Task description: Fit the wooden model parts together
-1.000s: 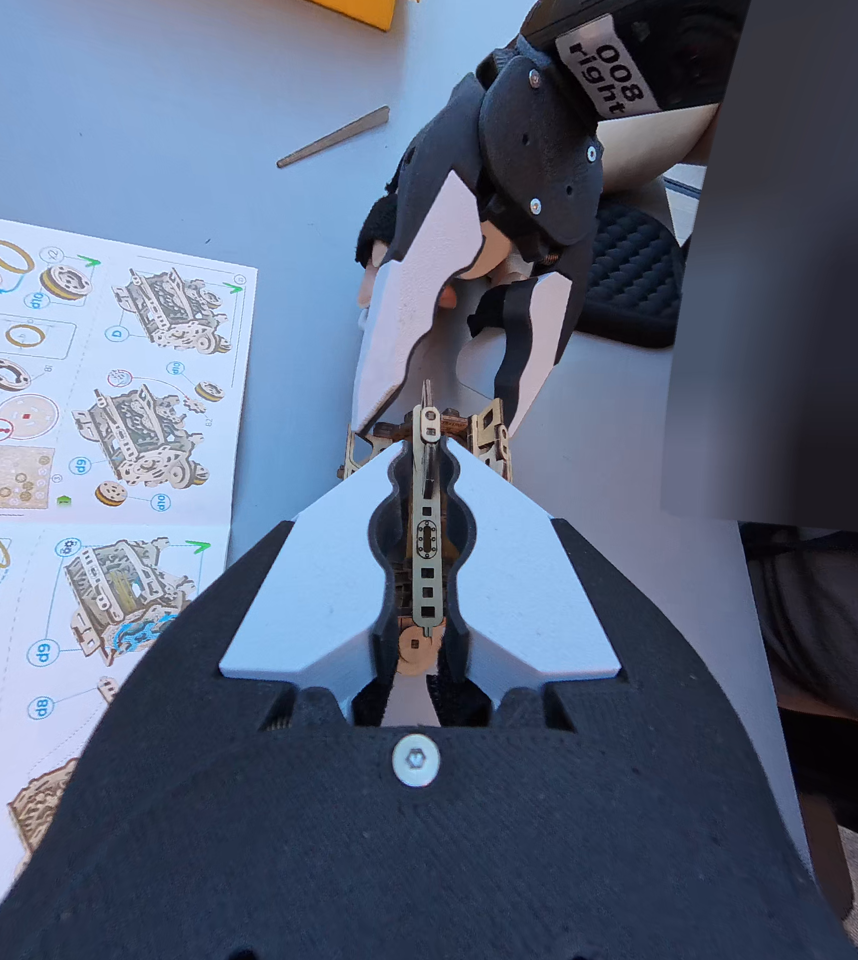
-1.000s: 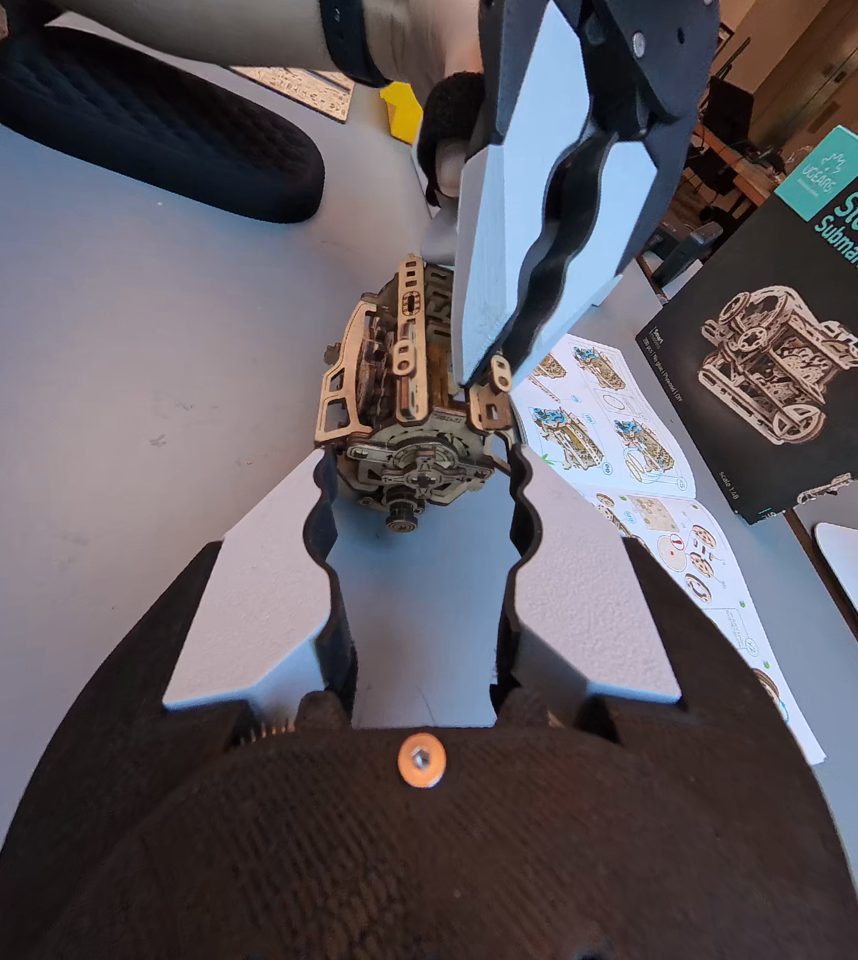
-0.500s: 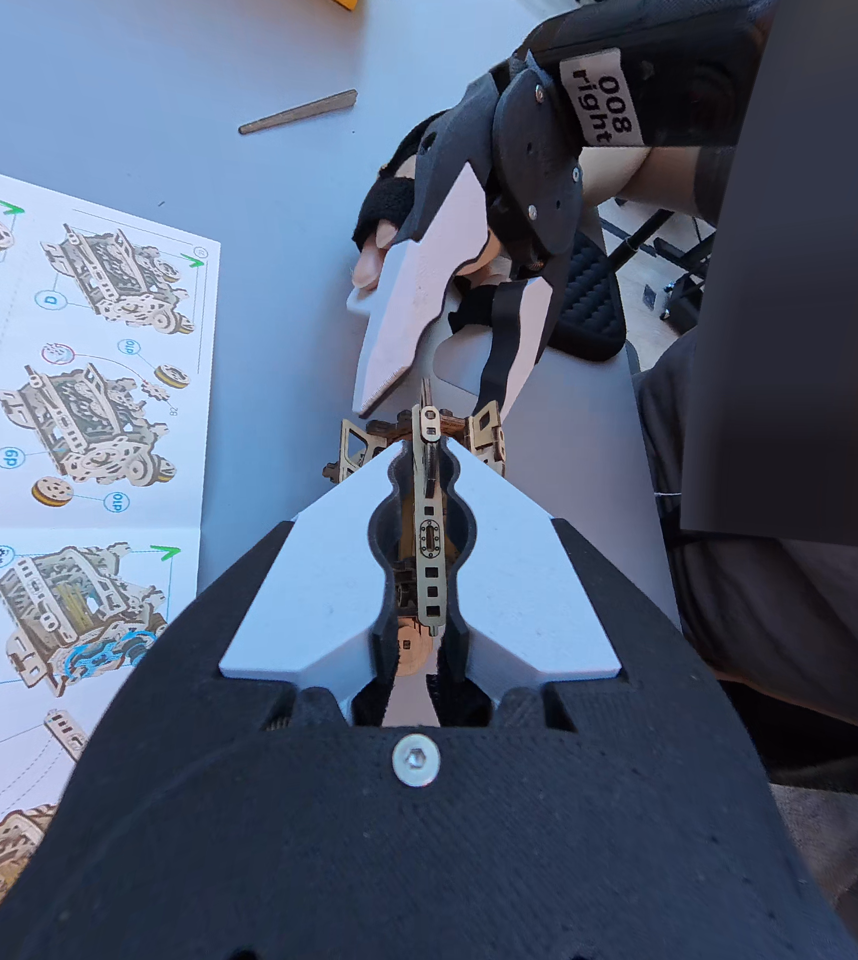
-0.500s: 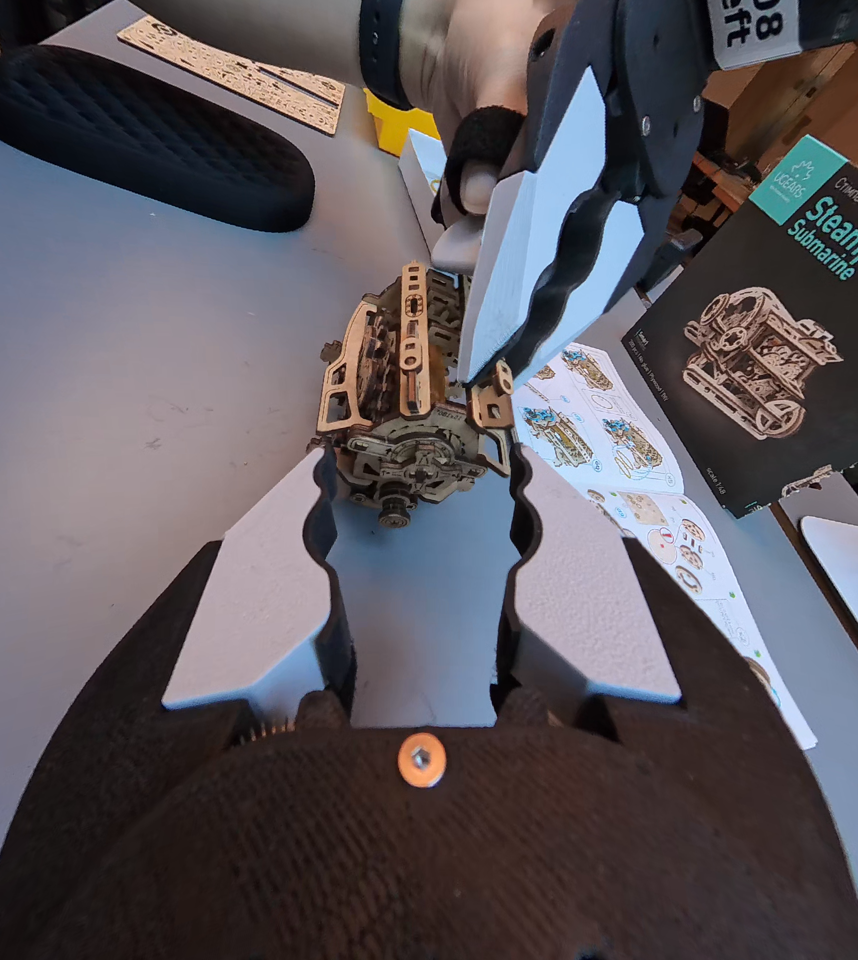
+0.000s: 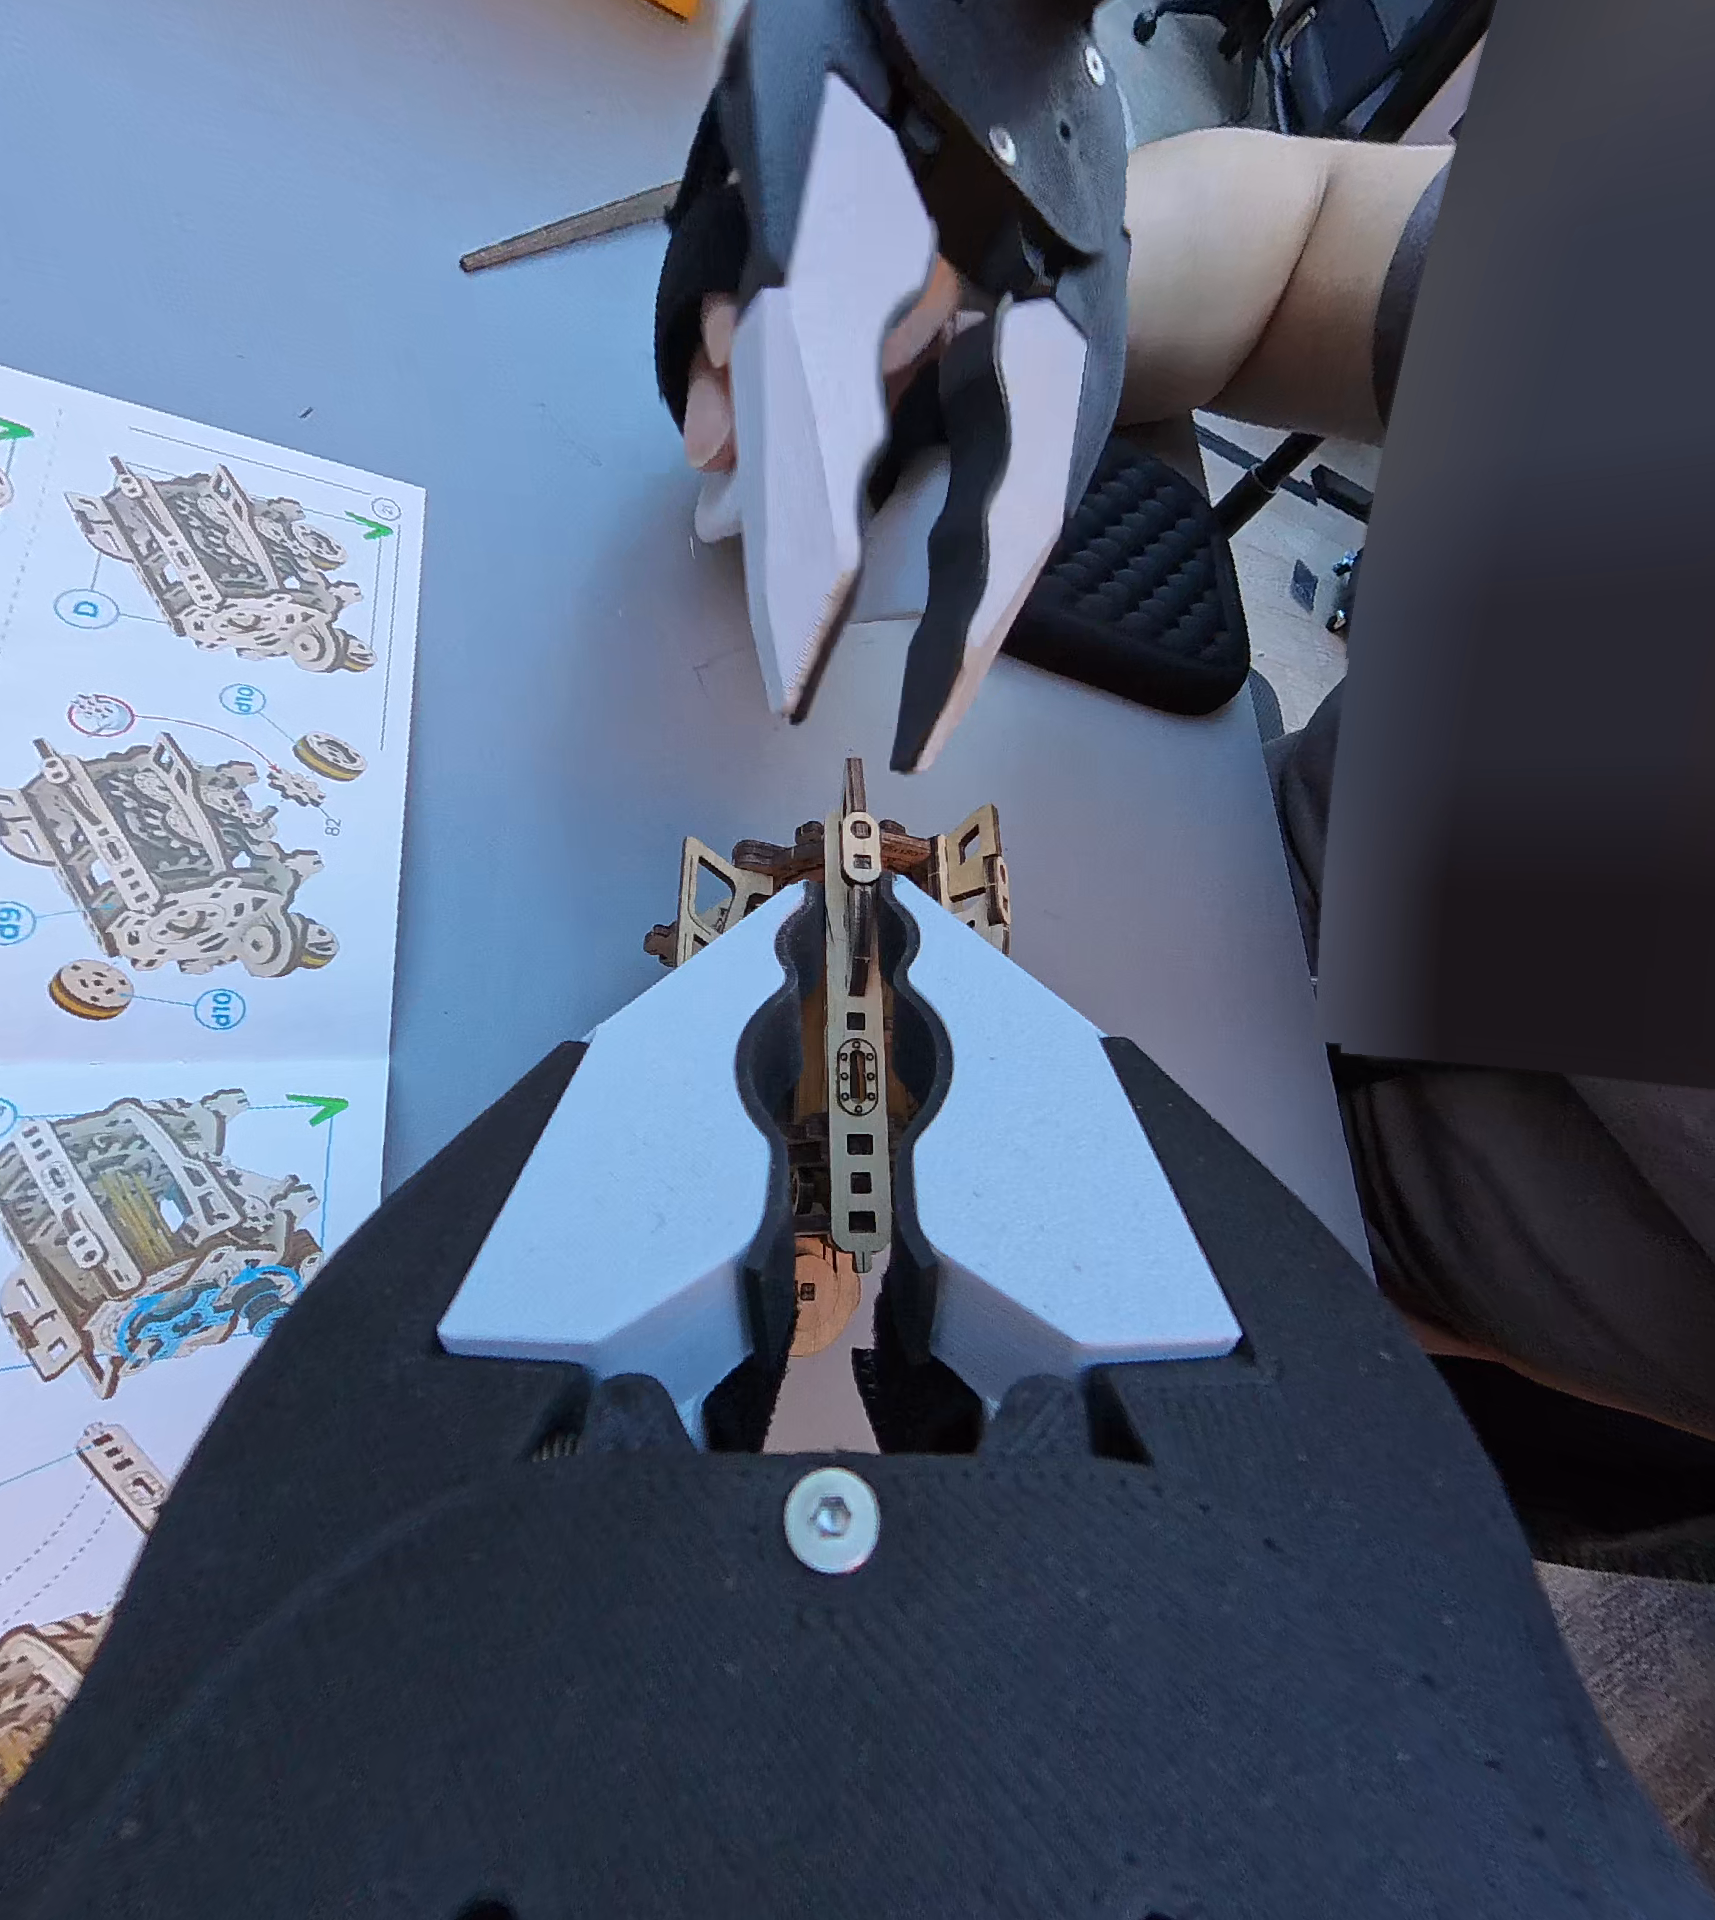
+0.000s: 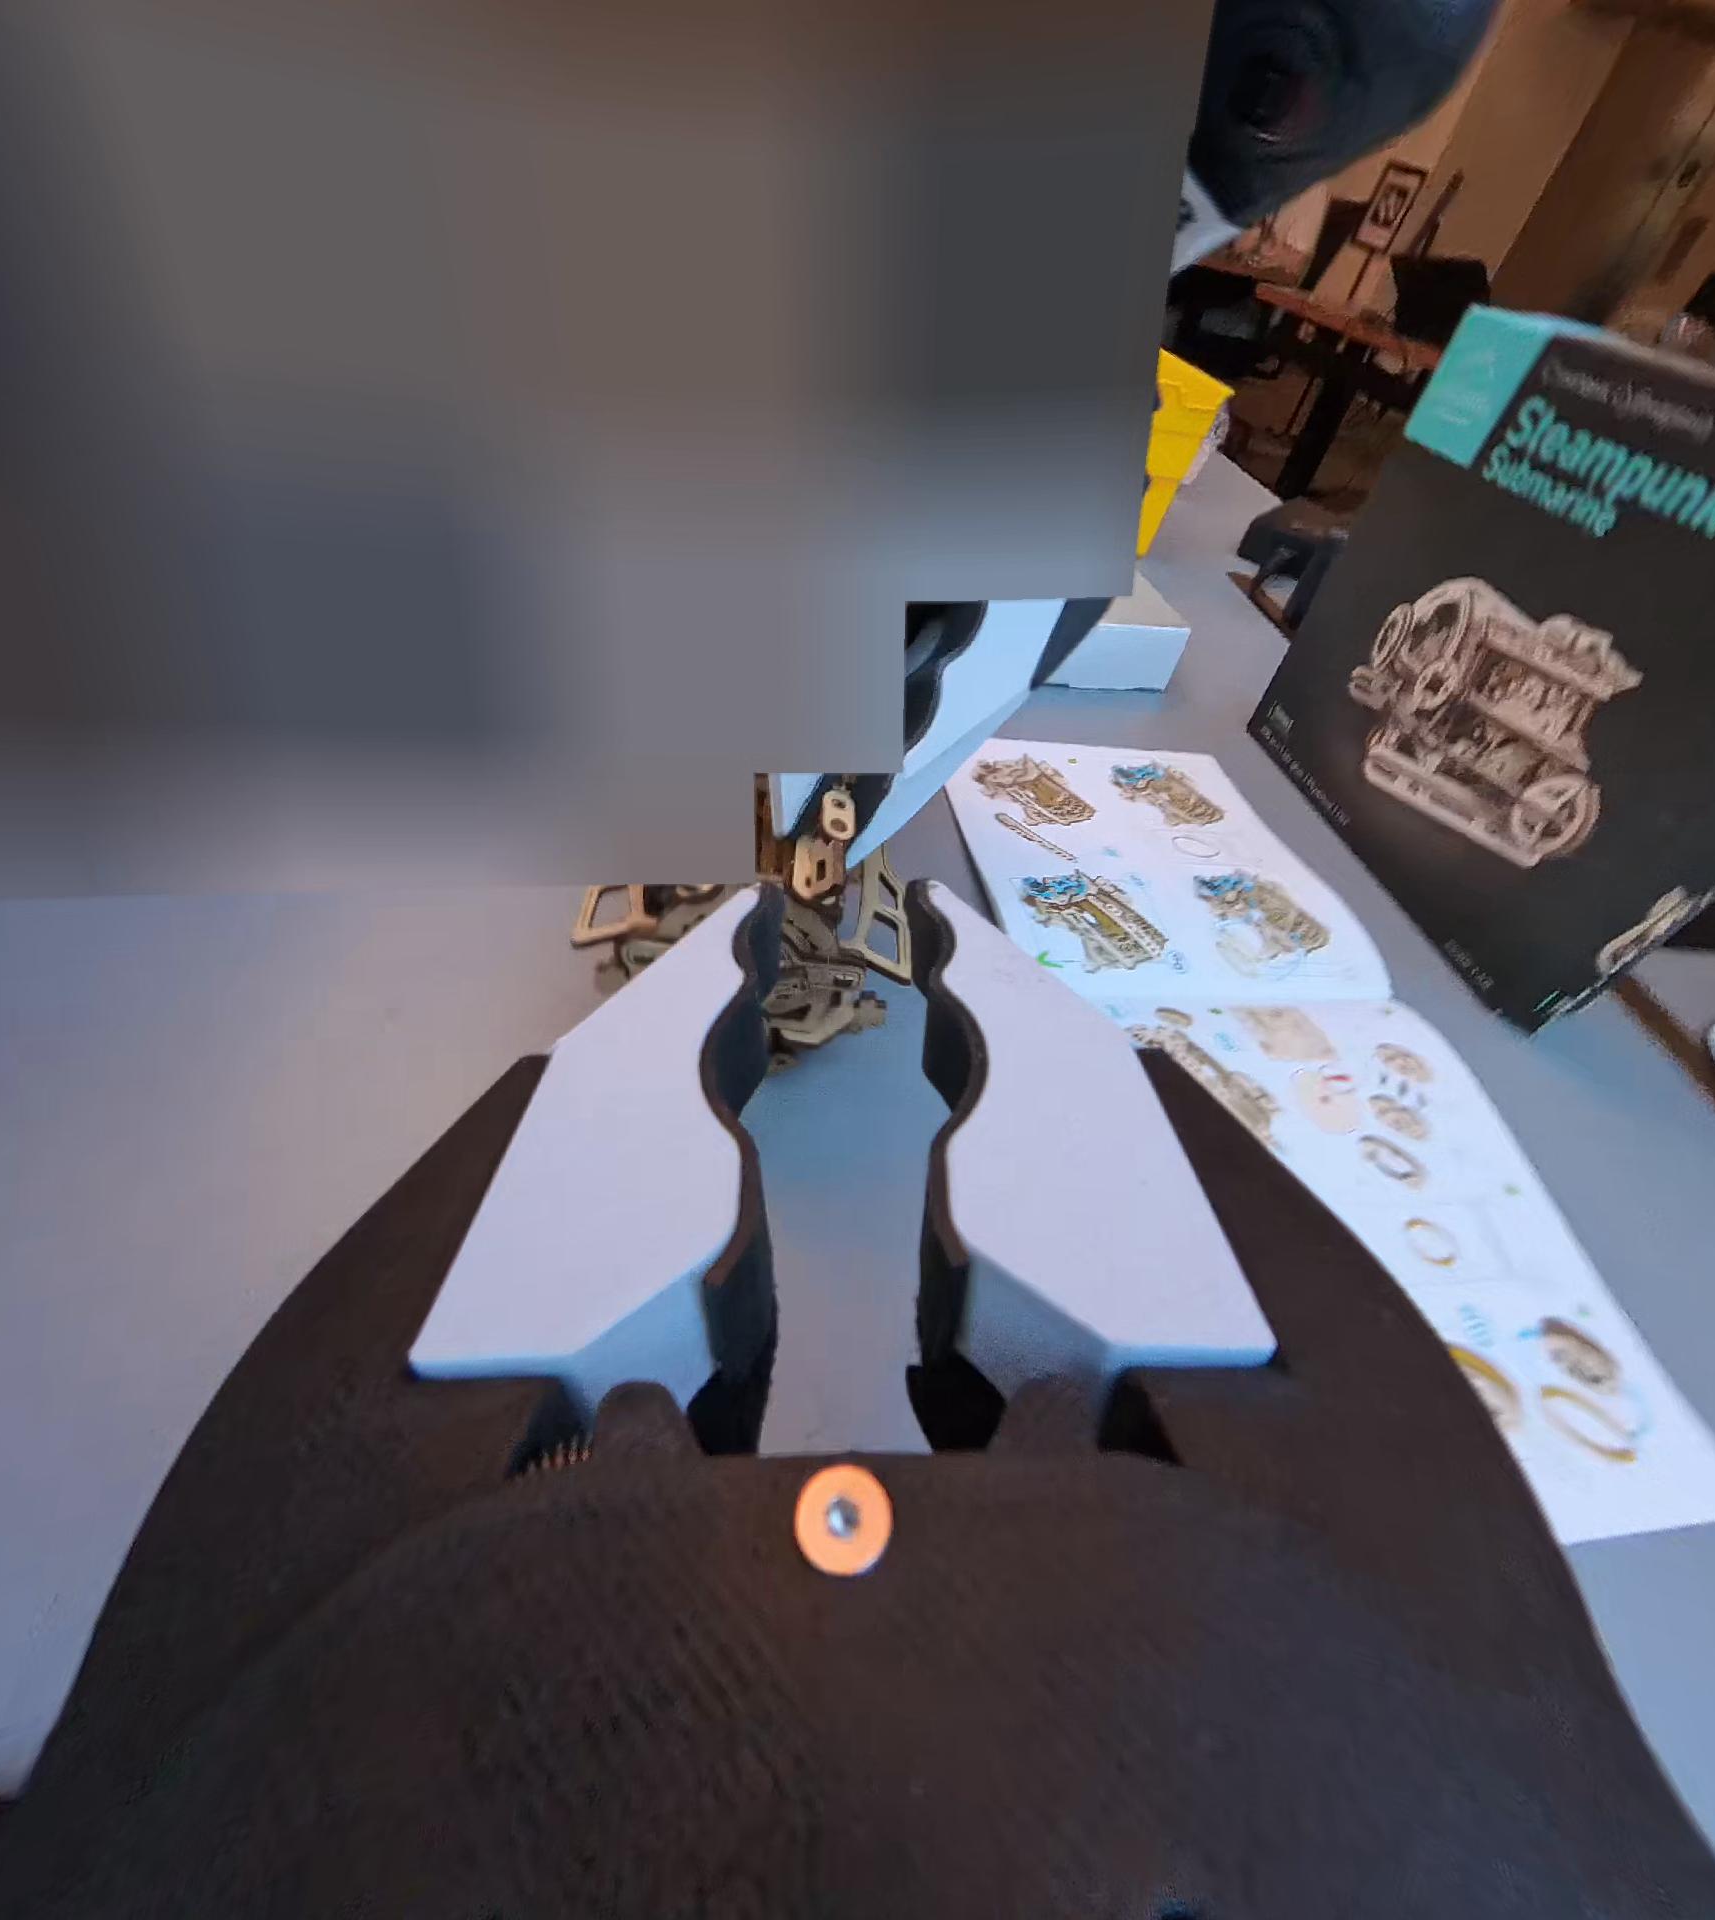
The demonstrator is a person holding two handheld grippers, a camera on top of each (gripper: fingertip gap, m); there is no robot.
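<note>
The wooden model (image 5: 967, 873) stands on the grey table (image 5: 520, 416), mostly hidden behind my left gripper (image 5: 848, 904). The left gripper is shut on a thin perforated wooden strip (image 5: 858, 1091) at the model's top. My right gripper (image 5: 851, 736) hovers just above the strip's tip, jaws a little apart and empty. In the right wrist view the right gripper (image 6: 837, 899) is open, with the model (image 6: 811, 977) just beyond its tips. The left gripper (image 6: 863, 831) comes down on the model from above, partly hidden by a blurred patch.
An open instruction booklet (image 5: 157, 831) lies left of the model and also shows in the right wrist view (image 6: 1196, 935). The dark kit box (image 6: 1518, 707) stands behind it. A wooden stick (image 5: 572, 223), a black padded rest (image 5: 1133, 603) and a person's forearm (image 5: 1237, 291) are farther off. Only a small space, under 4 cm, lies between the two pairs of fingers. Both grippers' tips are roughly 25 cm from the wooden stick (image 5: 572, 223).
My right gripper has lifted off the model's sides and now hovers above it, with its jaws closer together. My left gripper still holds the strip.
</note>
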